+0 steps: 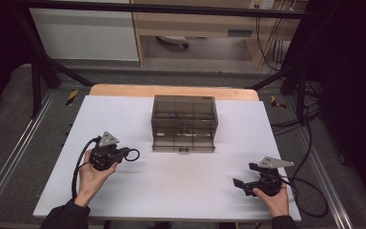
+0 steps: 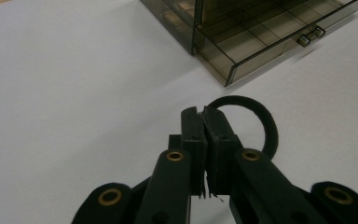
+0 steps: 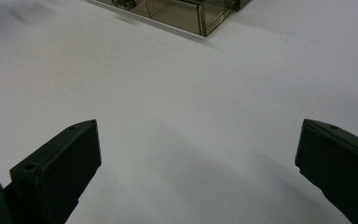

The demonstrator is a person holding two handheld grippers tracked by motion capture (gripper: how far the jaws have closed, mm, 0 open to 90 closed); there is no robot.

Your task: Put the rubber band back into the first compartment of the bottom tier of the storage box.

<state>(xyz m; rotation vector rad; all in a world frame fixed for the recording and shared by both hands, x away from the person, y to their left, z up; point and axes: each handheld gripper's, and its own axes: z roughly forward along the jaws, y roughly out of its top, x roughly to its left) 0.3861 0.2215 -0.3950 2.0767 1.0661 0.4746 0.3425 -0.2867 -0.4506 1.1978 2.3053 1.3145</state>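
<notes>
Here, a person sits at a white worktop (image 1: 171, 191) with a hand-held claw in each hand. The left claw (image 2: 204, 122) is clenched on a black ring (image 2: 266, 128), which looks like a soft elastic hair tie. The ring is a plain, matte black band, thin and round in outline, with no pattern on it. The two black pads pinch one side of it, and the rest of the loop sticks out beyond the claw tips. In the high view the ring (image 1: 133, 154) hangs at the tip of the left claw (image 1: 125, 153), above the left part of the worktop, near the front left corner of a box.

That box is a smoky, see-through plastic drawer box (image 1: 184, 123) that stands at the middle of the worktop, toward its far edge. Its lowest drawer (image 2: 279, 44) is pulled out a little and has a small clear handle (image 2: 310, 36) on its front. Thin dividers split the drawer into compartments. Whether anything lies in them cannot be told.

The right claw (image 1: 245, 175) is released, its two black pads standing wide apart over bare white surface at the front right, well apart from the box. A grey three-cornered plate sits on top of each claw.

No brand, label or readable writing shows on the ring, the box or the claws.
</notes>
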